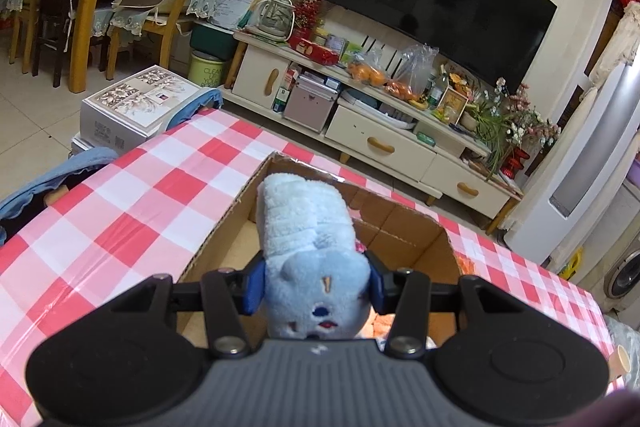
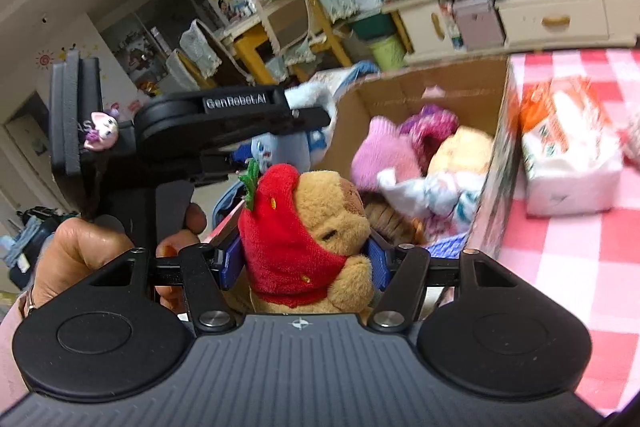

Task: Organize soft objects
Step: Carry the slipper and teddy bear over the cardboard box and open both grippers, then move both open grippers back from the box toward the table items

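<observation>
While the light blue plush toy (image 1: pixel 310 251) sits pinched between the blue pads of the left gripper (image 1: pixel 316 285), its long axis runs straight away from the camera: the embroidered face end lies nearest the gripper body and the far end reaches out over the open cardboard box (image 1: pixel 224 227). That box stands on a table under a red and white checked cloth (image 1: pixel 132 195).

In the right wrist view, the brown bear in a red strawberry hood (image 2: pixel 308 231) is upright between the blue pads of the right gripper (image 2: pixel 306 261), its face turned toward the picture's right and the green leaf of the hood pointing up. The pads look to touch its sides, so it is held, just at the near edge of the box. Inside the box lie a pink soft toy (image 2: pixel 384 151), a purple one, a tan one and a pale bundle. A person's hand (image 2: pixel 92 259) grips the left tool's handle on the left of this view. Beyond the box, a wrapped white and orange pack (image 2: pixel 568 151) rests on the cloth.
</observation>
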`<state>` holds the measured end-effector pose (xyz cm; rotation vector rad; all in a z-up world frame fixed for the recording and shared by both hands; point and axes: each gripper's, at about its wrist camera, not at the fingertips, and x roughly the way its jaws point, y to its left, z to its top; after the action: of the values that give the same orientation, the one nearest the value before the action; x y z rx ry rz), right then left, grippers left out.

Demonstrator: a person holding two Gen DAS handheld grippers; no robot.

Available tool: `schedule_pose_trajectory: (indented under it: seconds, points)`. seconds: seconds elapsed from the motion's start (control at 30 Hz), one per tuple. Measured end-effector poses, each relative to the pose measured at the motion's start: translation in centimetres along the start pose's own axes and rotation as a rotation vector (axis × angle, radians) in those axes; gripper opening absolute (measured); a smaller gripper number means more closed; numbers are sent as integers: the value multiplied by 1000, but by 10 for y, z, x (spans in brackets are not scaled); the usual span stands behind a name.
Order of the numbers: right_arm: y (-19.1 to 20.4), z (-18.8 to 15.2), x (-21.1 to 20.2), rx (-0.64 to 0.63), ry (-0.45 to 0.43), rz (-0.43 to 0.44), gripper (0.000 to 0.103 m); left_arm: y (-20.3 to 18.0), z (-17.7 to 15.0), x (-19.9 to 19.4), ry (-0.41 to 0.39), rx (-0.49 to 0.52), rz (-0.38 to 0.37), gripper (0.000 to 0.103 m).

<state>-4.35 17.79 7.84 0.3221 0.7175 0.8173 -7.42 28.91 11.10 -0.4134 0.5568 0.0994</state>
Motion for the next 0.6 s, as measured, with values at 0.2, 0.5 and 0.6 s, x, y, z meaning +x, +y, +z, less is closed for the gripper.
schedule_pose_trajectory:
  seconds: [0.2, 0.5, 0.6]
  points:
    - [4, 2, -4, -33, -53, -84, 103, -8, -2, 1, -10, 59, 76, 78]
    - [-4, 2, -44, -14, -233, -198, 103, -21, 0, -6, -62, 77, 90, 86]
    - [-8, -2, -54, -26, -268, -240, 103, -27, 0, -6, -72, 79, 78, 88]
